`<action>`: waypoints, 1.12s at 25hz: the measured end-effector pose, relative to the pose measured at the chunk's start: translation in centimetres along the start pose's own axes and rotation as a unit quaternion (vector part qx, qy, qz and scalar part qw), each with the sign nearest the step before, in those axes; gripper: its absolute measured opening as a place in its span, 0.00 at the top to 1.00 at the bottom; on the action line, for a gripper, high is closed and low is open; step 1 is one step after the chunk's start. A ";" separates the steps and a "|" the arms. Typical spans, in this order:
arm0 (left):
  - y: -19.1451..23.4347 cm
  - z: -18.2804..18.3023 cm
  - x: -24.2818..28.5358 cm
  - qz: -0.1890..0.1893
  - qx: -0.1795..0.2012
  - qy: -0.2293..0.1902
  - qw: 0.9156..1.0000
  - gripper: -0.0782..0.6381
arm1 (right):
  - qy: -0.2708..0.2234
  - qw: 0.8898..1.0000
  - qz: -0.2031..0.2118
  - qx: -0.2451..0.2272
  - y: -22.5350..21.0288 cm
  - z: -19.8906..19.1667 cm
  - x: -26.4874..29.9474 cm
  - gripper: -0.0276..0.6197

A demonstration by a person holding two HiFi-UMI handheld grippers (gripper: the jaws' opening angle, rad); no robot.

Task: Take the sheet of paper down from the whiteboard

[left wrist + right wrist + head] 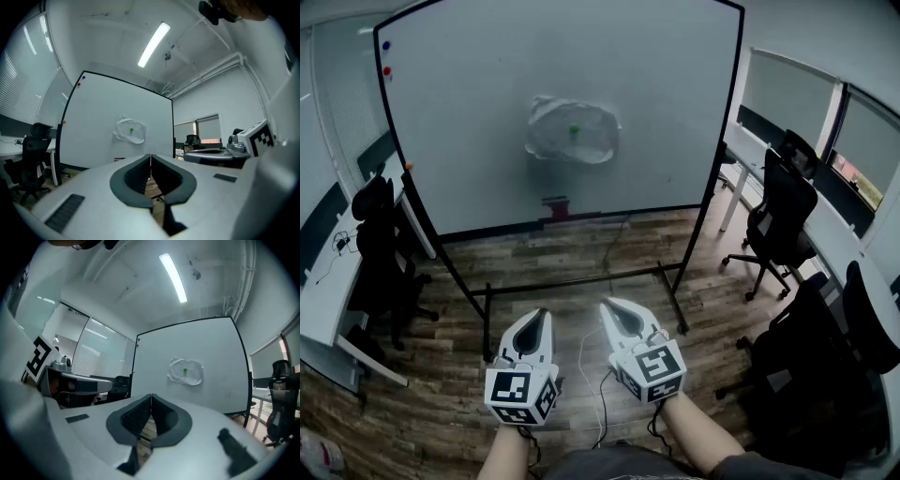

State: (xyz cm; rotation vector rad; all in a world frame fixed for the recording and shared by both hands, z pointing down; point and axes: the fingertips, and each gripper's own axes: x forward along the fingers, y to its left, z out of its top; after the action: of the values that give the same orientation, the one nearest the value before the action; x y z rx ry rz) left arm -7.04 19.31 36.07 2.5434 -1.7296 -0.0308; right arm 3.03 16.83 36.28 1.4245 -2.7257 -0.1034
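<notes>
Head view, left to right. A black office chair (380,253) stands by a white worktop (323,300) at the far left. The whiteboard (487,112) stands upright on a black frame over the wood floor (581,262). A blue magnet (386,44) and a red magnet (387,70) sit at its upper left corner, and an orange magnet (409,166) sits on its left edge. The sheet of paper (572,131), crumpled, hangs near the board's middle, pinned by a green magnet (574,130). A small red object (555,202) lies on the board's bottom ledge below the sheet; what it is cannot be told. More black chairs (783,211) stand to the right, along a second worktop (834,220) under the windows.

The left gripper (542,314) and right gripper (609,305) are held side by side, near the person and well apart from the board, both pointing at it.

Left gripper view: the jaws are closed tip to tip with nothing between them. The sheet (130,130) shows just above the tips, far off. The ceiling lamp (153,44) appears here, and not in the head view.

Right gripper view: the jaws are likewise closed and empty. The sheet (186,371) sits up and right of the tips. This view also shows the glass partition (101,355) left of the board.
</notes>
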 end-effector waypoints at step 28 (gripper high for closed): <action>-2.7 -0.5 2.9 0.061 0.014 -0.002 0.998 0.87 | -0.008 0.998 0.058 0.021 -4.2 -3.0 -1.1 0.92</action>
State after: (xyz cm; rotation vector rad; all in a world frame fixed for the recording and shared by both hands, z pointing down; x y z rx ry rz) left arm -3.47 17.64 36.44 2.4529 -1.8951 -0.0043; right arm 7.39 15.23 38.83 1.2782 -2.8319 -0.0510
